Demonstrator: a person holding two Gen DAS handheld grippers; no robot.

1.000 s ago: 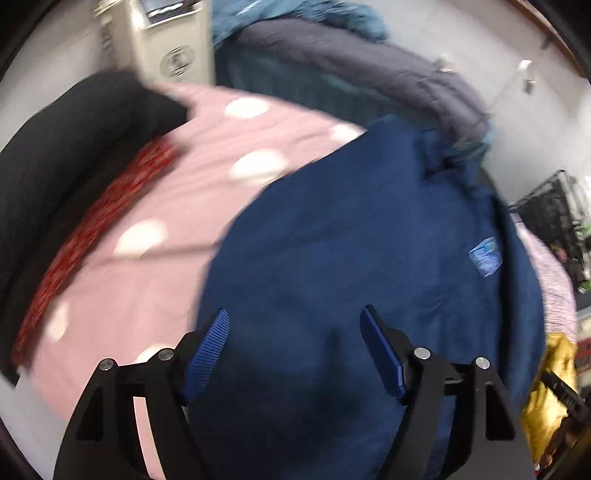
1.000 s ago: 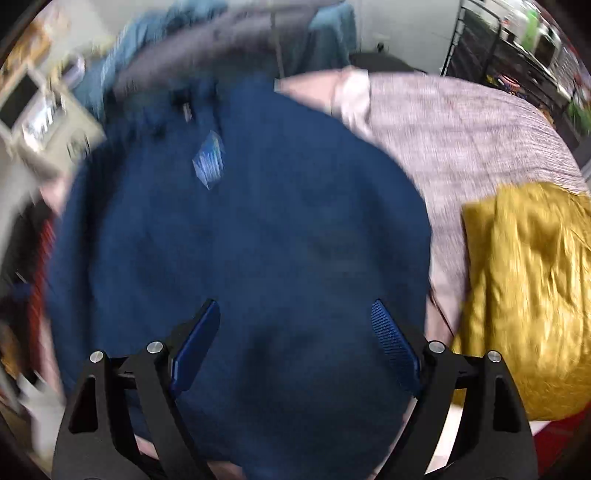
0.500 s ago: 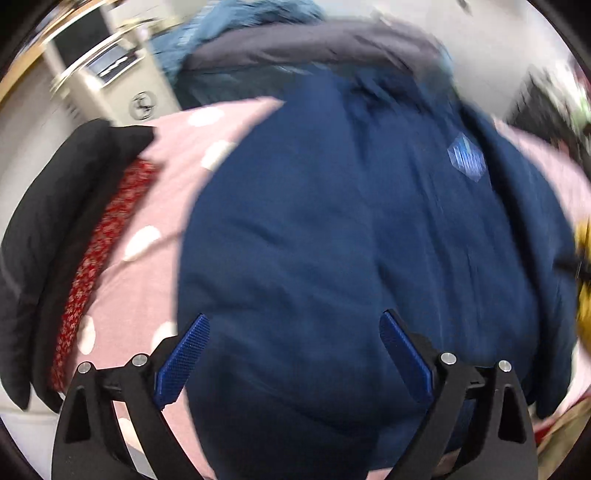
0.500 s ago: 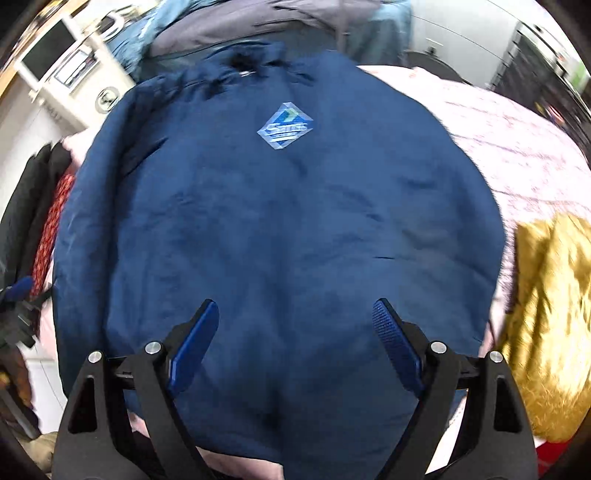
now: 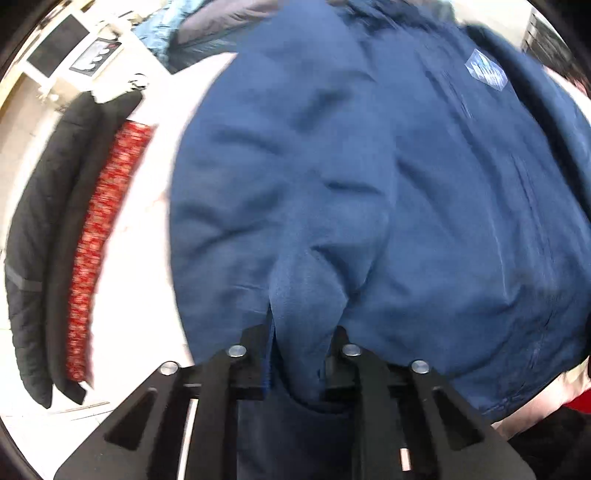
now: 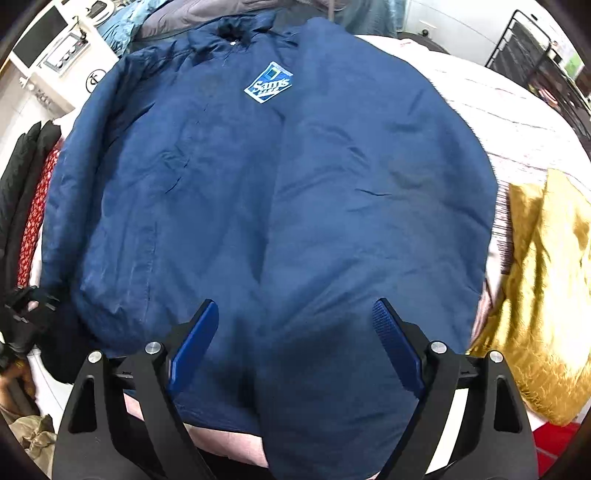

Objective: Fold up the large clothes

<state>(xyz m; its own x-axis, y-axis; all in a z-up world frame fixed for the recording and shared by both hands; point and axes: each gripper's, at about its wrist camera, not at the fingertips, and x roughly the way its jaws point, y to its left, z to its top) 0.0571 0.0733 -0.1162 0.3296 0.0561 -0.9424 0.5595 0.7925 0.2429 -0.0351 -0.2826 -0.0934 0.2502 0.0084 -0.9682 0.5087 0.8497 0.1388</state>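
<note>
A large navy blue jacket (image 6: pixel 280 192) with a blue and white chest patch (image 6: pixel 269 87) lies spread front-up on a pink bed cover (image 6: pixel 517 122). My left gripper (image 5: pixel 301 332) is shut on a pinched fold of the jacket (image 5: pixel 306 288) at its lower left hem. It also shows at the left edge of the right wrist view (image 6: pixel 26 314). My right gripper (image 6: pixel 293 332) is open, its blue pads hovering over the jacket's lower hem, holding nothing.
A black padded coat (image 5: pixel 40 229) and a red patterned cloth (image 5: pixel 99 229) lie at the bed's left edge. A gold garment (image 6: pixel 543 288) lies to the right. Grey and blue clothes (image 6: pixel 207 11) are piled at the back, by a white appliance (image 6: pixel 48 40). A black wire rack (image 6: pixel 535 48) stands far right.
My left gripper has moved down to the jacket's lower left hem and shut on a fold of it. My right gripper has stayed open over the hem.
</note>
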